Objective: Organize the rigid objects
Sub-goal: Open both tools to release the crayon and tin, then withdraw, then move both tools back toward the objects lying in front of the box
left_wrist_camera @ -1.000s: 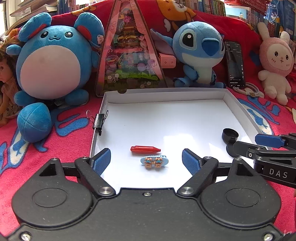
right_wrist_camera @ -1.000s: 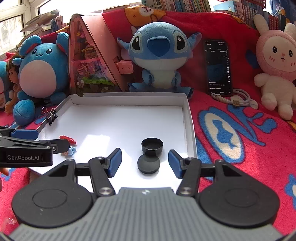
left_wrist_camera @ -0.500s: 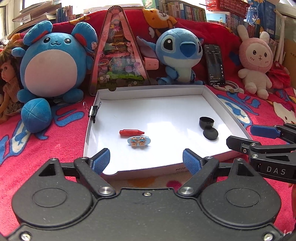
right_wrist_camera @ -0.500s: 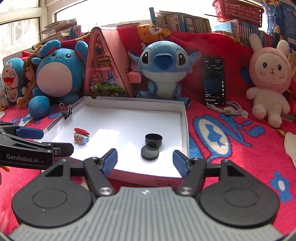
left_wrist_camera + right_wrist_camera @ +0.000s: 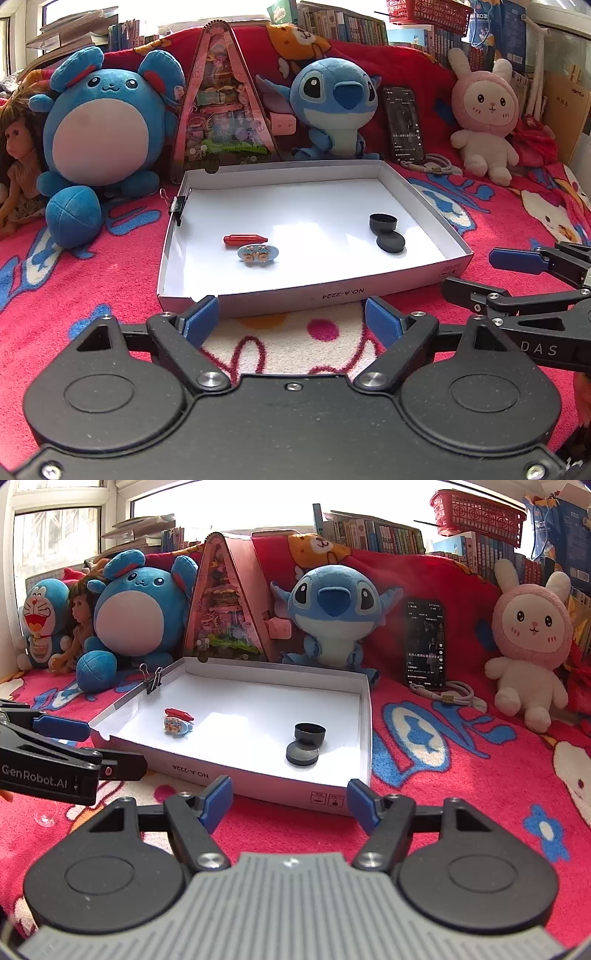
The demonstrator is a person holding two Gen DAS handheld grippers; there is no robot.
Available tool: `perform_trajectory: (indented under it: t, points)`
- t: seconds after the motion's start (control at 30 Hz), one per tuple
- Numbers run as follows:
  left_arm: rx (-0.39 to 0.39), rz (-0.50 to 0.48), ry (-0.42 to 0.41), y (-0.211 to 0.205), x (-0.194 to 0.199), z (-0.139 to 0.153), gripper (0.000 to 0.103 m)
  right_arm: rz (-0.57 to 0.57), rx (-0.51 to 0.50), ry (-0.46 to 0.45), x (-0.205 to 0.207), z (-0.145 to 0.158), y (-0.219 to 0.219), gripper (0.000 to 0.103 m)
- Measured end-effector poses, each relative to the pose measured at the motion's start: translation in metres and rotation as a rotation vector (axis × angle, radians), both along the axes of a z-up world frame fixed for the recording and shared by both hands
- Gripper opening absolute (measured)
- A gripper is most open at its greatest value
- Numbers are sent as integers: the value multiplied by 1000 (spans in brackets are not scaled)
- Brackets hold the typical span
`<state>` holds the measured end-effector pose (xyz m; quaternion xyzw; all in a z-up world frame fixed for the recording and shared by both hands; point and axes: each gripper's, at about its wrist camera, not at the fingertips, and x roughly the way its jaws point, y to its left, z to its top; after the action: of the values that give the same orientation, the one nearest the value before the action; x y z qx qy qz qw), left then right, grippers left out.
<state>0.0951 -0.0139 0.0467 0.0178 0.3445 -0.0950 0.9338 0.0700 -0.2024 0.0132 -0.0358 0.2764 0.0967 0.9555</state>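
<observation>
A shallow white box (image 5: 424,206) (image 5: 364,731) lies on the red blanket. In it lie a small red piece (image 5: 243,239) (image 5: 178,713), a pale blue oval clip with two little figures (image 5: 258,254) (image 5: 177,725), and a black round container (image 5: 383,222) (image 5: 309,732) with its black lid (image 5: 390,244) (image 5: 302,754) beside it. A black binder clip (image 5: 176,205) (image 5: 153,680) grips the box's left wall. My left gripper (image 5: 291,321) is open and empty, in front of the box's near wall. My right gripper (image 5: 290,799) is open and empty, in front of the box's near right corner.
Plush toys stand behind the box: a blue round one (image 5: 103,129), a blue alien (image 5: 336,107), a pink rabbit (image 5: 484,114) and a doll (image 5: 18,155). A triangular pink case (image 5: 221,110) and a phone (image 5: 402,123) lean at the back. A small clear piece (image 5: 45,816) lies on the blanket.
Both grippers have pulled back out of the box towards me. They stay open and empty. The objects in the box have not moved.
</observation>
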Motion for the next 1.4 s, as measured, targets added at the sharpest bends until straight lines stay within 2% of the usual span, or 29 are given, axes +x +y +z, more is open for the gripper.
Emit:
perform_trajectory:
  t: [1.17, 1.4]
  points:
    - [41, -58, 10, 2, -82, -21, 86, -20, -32, 29, -70, -20, -13, 79]
    - [27, -70, 26, 5, -93, -22, 85, -12, -44, 0, -82, -16, -13, 79]
